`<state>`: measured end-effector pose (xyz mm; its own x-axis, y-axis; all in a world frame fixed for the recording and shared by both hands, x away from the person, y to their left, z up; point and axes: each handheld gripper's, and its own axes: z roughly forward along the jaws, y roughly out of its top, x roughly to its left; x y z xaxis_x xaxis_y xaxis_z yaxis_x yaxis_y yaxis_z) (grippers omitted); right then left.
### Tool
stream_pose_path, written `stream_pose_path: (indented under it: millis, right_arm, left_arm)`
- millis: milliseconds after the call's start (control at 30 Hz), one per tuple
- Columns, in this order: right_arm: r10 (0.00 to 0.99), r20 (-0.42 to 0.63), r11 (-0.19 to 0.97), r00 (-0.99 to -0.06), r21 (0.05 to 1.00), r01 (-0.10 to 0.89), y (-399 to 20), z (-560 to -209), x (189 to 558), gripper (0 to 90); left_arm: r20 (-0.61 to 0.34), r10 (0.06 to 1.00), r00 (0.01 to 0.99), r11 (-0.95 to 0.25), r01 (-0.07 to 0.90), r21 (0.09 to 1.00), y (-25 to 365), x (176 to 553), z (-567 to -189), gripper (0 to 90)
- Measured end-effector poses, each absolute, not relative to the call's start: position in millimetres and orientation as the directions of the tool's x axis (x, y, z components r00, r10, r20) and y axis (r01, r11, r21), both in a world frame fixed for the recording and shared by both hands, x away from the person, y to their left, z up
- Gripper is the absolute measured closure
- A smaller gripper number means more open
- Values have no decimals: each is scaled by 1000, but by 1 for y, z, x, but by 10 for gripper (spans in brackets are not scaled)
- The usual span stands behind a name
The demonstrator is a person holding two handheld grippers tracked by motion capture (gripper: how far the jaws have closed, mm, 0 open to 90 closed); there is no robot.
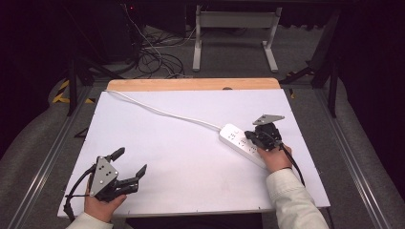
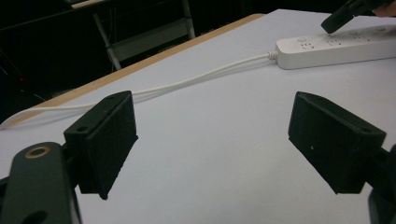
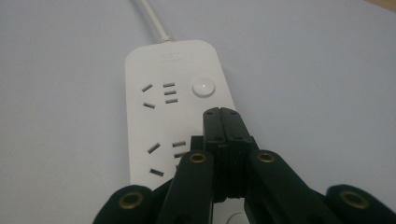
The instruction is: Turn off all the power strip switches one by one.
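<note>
**Closing in on the switch**

The right gripper [image 3: 220, 112] is hovering with its jaws pressed together, empty, tips just short of the round button [image 3: 203, 87] on the strip [image 1: 239, 142], which is lying on the board [image 1: 181, 157] right of centre, its cord [image 1: 162, 112] trailing to the far left corner. I judge the press is coming: a short push forward and down. The left gripper [image 1: 129, 164] is resting at the near left, jaws spread wide.

White power strip [image 1: 241, 142] flat on table, cord attached
</note>
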<state>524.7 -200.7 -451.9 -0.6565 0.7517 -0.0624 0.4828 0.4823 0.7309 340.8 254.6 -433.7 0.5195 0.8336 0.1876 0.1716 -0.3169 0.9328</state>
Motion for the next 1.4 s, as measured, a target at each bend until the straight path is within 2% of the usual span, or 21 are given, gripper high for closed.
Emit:
stream_pose_path:
  millis: [433, 1400]
  right_arm:
    - [754, -97, 507, -649, 714, 482, -195, -456, 526, 900]
    - [771, -81, 472, -632, 738, 482, -196, -461, 523, 900]
  left_arm:
    - [196, 832, 520, -324, 168, 931, 255, 340, -433, 160]
    - [187, 834, 519, -315, 170, 934, 255, 339, -433, 160]
